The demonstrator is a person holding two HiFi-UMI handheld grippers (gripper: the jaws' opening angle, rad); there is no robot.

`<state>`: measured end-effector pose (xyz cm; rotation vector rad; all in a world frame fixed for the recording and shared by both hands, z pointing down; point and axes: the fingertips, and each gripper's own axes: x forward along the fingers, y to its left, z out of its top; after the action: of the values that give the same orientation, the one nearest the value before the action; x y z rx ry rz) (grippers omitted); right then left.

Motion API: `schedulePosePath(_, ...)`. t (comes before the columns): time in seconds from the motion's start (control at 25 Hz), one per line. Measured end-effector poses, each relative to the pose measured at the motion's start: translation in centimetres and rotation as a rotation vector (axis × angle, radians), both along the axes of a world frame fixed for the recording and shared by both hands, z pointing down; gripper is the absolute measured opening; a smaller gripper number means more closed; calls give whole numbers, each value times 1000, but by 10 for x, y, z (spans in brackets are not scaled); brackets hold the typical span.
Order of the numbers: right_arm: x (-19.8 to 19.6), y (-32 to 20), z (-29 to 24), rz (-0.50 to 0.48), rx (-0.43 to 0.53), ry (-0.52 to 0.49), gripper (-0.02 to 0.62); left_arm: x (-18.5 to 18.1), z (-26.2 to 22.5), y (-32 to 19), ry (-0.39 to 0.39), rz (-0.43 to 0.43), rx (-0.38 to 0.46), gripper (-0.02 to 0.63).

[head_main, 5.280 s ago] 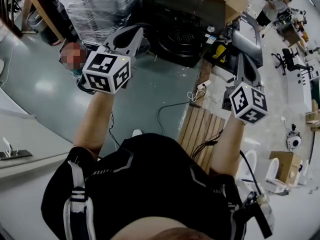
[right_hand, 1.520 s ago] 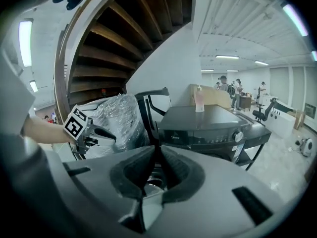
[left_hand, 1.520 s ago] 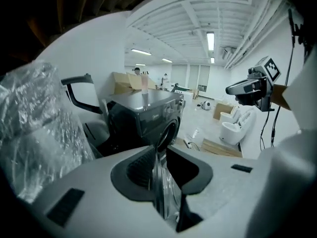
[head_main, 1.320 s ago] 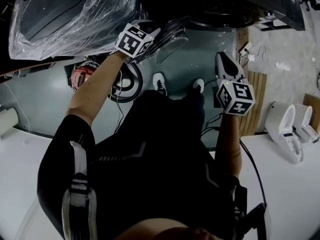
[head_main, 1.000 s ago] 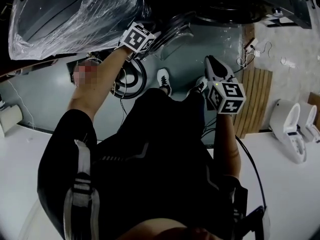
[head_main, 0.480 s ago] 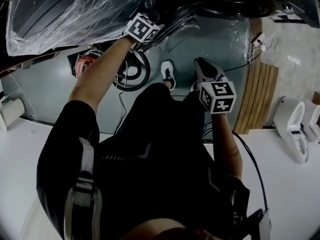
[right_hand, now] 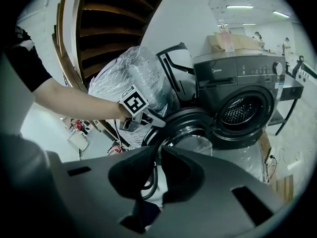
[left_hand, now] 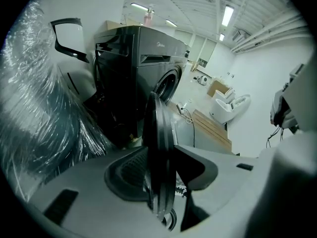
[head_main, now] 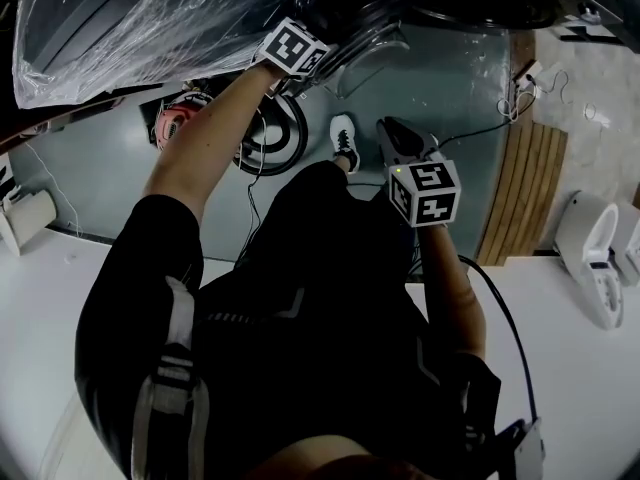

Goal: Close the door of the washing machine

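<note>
The dark front-loading washing machine (right_hand: pixel 237 95) has its drum open. Its round door (right_hand: pixel 190 128) with the glass bowl hangs swung out to the left. My left gripper (head_main: pixel 335 56) is shut on the door's rim, which shows edge-on (left_hand: pixel 159 133) between its two pads. In the right gripper view the left gripper (right_hand: pixel 143 114) sits on the door's upper left edge. My right gripper (head_main: pixel 392 130) hovers lower, in front of the door and apart from it. Its jaws (right_hand: pixel 159 155) stand a narrow slit apart with nothing between them.
A plastic-wrapped appliance (head_main: pixel 150 18) stands directly left of the machine. A coil of cable (head_main: pixel 265 143) and a red object (head_main: pixel 175 123) lie on the grey floor below the left arm. A wooden pallet (head_main: pixel 520 178) and white toilets (head_main: pixel 600 258) are at the right.
Five seconds ago both grippers were held up away from the machine. Over the last second the right gripper moved left toward the door, while the left gripper stayed on the rim and sank slightly.
</note>
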<state>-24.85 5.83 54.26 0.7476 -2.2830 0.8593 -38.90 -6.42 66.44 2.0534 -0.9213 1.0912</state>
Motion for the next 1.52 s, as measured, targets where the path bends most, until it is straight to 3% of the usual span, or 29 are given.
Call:
schedulePosePath(0.48, 20, 9, 33, 75, -53, 33, 46, 30, -1, 16, 49, -124, -13, 160)
schedulePosePath(0.76, 36, 15, 42, 124, -78, 26, 46, 67, 1, 28, 97, -141, -65, 160)
schedulePosePath(1.0, 60, 14, 50, 271, -103, 11, 46, 100, 3, 33, 113, -130, -50, 163)
schedulePosePath(1.52, 94, 31, 89, 338, -157, 41, 72, 161, 2, 35, 103, -196, -78, 175)
